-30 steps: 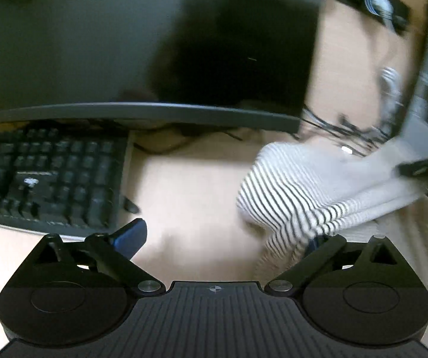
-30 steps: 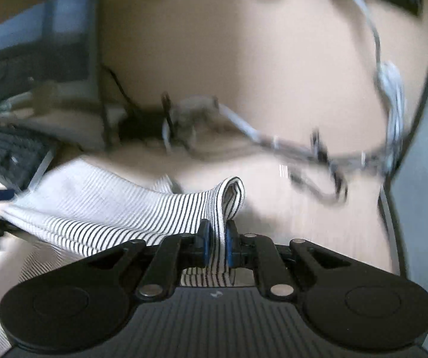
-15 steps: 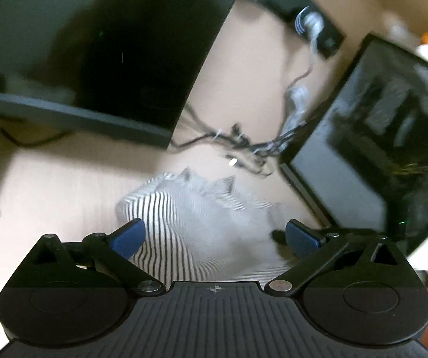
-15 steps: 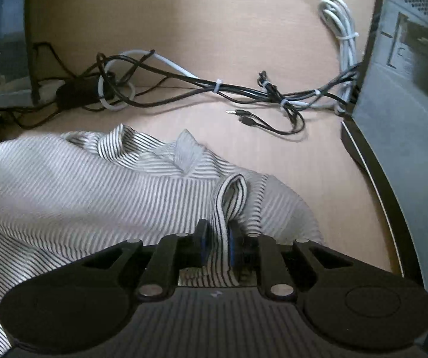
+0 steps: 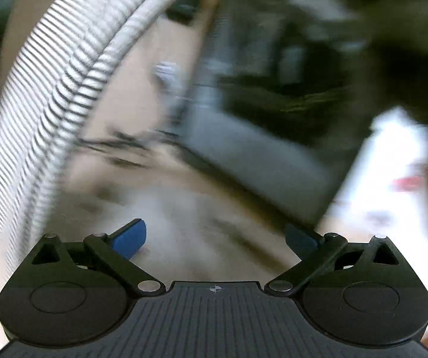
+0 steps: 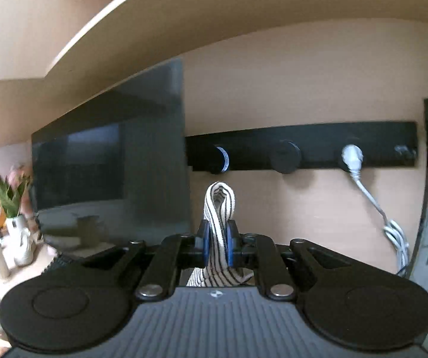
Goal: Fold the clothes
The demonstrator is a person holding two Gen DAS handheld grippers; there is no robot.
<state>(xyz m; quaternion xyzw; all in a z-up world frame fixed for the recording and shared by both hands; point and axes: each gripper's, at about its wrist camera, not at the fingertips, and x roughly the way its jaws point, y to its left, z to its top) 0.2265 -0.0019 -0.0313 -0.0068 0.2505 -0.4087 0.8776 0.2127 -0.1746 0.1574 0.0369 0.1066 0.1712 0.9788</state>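
Right now your right tongs (image 6: pixel 216 246) pinch a folded loop of the striped shirt (image 6: pixel 218 208) between their blue pads (image 6: pixel 203 246). The loop sticks up above the pads, and the rest of the cloth drops down under the tongs where that camera cannot see it. These tongs are lifted high, facing the back wall, so the shirt looks to be hanging and not lying flat.

Your left tongs (image 5: pixel 215 240) are spread wide and hold nothing. From them, the striped shirt (image 5: pixel 52 83) is up and to the left. It runs as one long band, from the top middle of the view down to the left edge. So its long way goes mostly up and down, and it hangs beside the left tongs, not between the pads. This view is very blurry, so you cannot tell how near the cloth is to the left pad (image 5: pixel 130 238).

I think the next move is for the empty left tongs to catch a free edge or corner low on that band. They would have to swing left to do it. Then both tongs can spread the shirt over the table (image 5: pixel 160 208) and fold it.

A monitor (image 6: pixel 109 176) stands at the back left of the table. A black power strip (image 6: pixel 303 152) with a white cable (image 6: pixel 369 197) is on the wall behind. A small vase of flowers (image 6: pixel 14 223) stands near the left edge; it is the only holder you can see, and no cloth is in it. Mind the hanging cloth near the cables (image 5: pixel 115 149) at the back of the table.
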